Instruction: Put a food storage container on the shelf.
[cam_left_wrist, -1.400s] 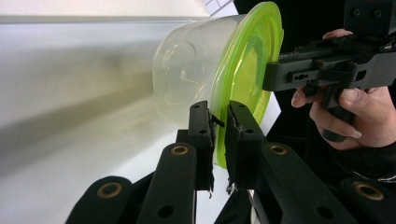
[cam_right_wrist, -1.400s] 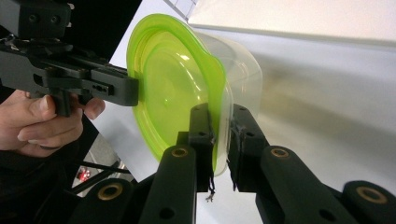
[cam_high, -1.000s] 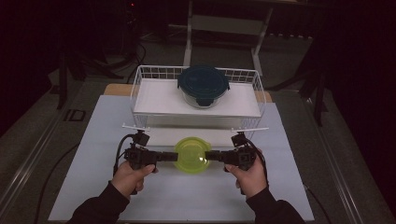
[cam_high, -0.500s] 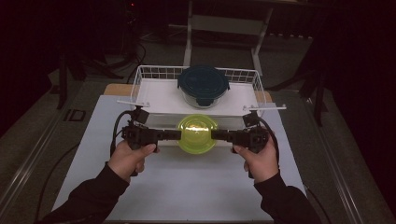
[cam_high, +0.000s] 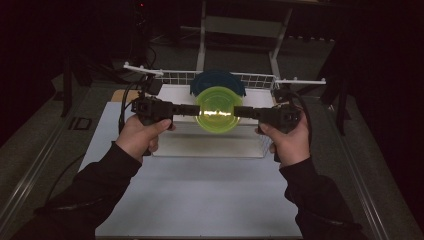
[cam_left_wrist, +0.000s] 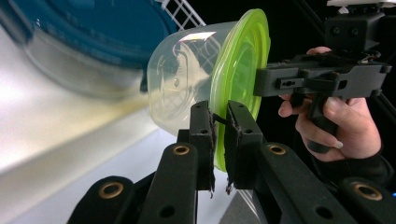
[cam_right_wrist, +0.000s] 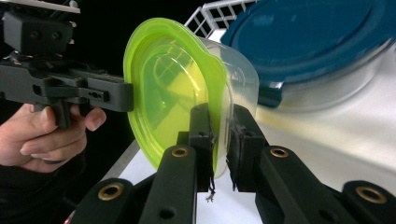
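A clear round container with a yellow-green lid (cam_high: 216, 109) hangs in the air between my two grippers, above the near edge of the white wire basket (cam_high: 165, 77). My left gripper (cam_high: 192, 109) is shut on the lid's rim at its left side, seen close up as jaws pinching the green edge (cam_left_wrist: 219, 135). My right gripper (cam_high: 239, 112) is shut on the rim at the opposite side (cam_right_wrist: 219, 133). A second container with a dark blue lid (cam_high: 218, 80) sits in the basket just behind the lifted one.
The basket stands at the far side of a white mat (cam_high: 200, 195) on the table. A dark frame and stand legs (cam_high: 202, 35) rise behind the basket. Cables trail from both grippers.
Both grippers have risen together, carrying the green-lidded container from the mat up and toward the basket's near edge. Both grips have stayed shut on its rim.
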